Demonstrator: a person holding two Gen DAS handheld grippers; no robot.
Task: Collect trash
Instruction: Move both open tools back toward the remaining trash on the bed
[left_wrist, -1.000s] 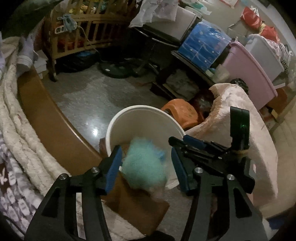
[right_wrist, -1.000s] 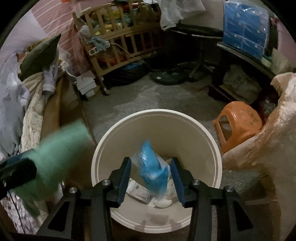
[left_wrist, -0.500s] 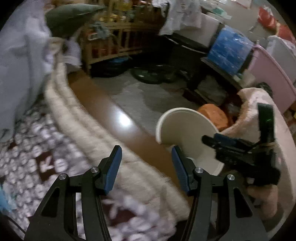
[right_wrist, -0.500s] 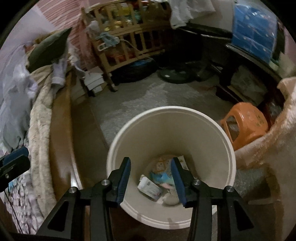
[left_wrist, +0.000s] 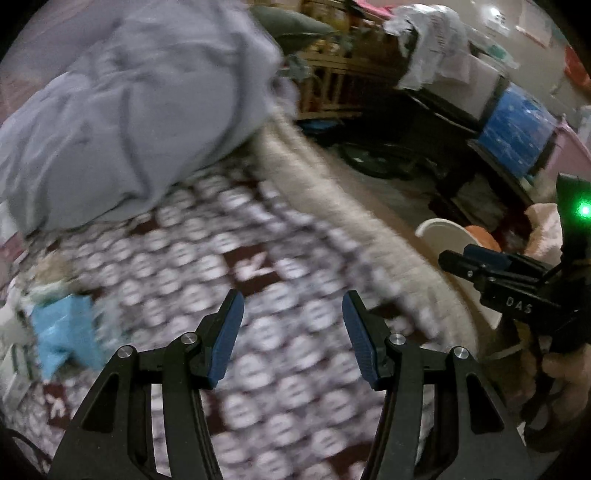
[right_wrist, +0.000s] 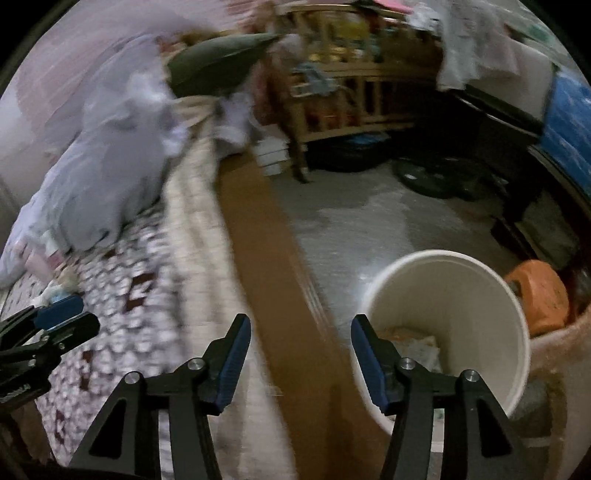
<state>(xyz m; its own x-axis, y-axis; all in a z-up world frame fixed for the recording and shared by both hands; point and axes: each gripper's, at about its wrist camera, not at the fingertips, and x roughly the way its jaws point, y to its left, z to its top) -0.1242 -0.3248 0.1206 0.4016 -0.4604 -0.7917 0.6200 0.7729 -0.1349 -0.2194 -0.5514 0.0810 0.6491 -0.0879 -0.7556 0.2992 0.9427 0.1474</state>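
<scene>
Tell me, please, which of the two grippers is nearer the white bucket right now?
The right gripper: the white bucket sits just beyond its right finger, while the left gripper hangs over the patterned bedspread.

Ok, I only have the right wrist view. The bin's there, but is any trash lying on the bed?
Observer: Yes. The left wrist view shows a blue wrapper on the patterned bedspread, to the left of the left gripper.
Operator: Is that gripper carrying anything?
Observer: No, its jaws stand open over the bedspread with nothing between them.
</scene>
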